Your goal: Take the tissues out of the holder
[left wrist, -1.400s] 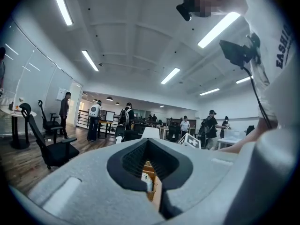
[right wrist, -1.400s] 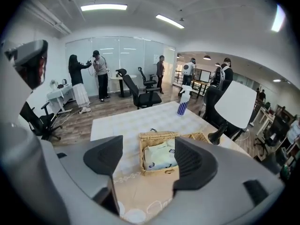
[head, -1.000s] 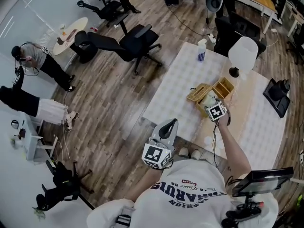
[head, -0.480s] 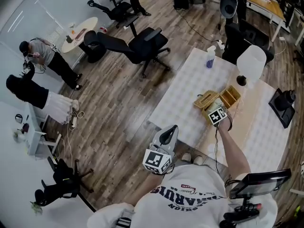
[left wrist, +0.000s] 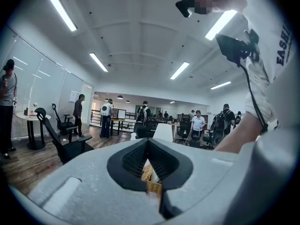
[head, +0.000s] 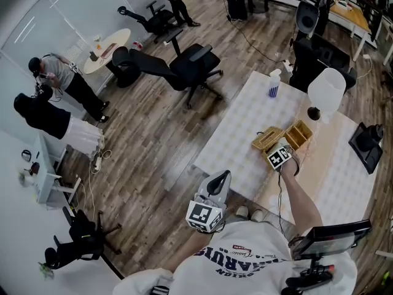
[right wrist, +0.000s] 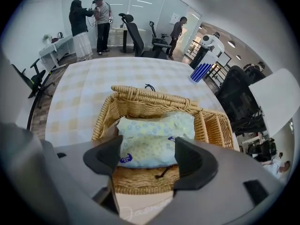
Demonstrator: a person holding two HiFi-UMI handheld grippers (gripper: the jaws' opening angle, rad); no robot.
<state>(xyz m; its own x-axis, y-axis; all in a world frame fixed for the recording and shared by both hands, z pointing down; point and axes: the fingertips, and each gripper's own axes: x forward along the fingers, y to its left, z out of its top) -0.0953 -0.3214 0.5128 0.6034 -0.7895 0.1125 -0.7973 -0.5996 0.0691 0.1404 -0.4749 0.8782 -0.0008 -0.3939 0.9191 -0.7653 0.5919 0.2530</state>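
**Right gripper at the tissues, left idle**

On the table [head: 242, 125], the wicker holder [right wrist: 140, 96] has the tissue pack [right wrist: 154, 135] in its large compartment, long axis crosswise to your right gripper [right wrist: 149, 156]. Its jaws stand apart astride the pack's near edge, seemingly not yet pinching. Your left gripper [head: 209, 201] hangs well away from the holder, jaws together on nothing, so the right is nearer.

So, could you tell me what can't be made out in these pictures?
Pack label: right gripper view, too small to read.
Pack in head view: hidden under the right gripper.
Basket in left gripper view: only a sliver shows past the left gripper's body.
Basket floor: covered by the pack.
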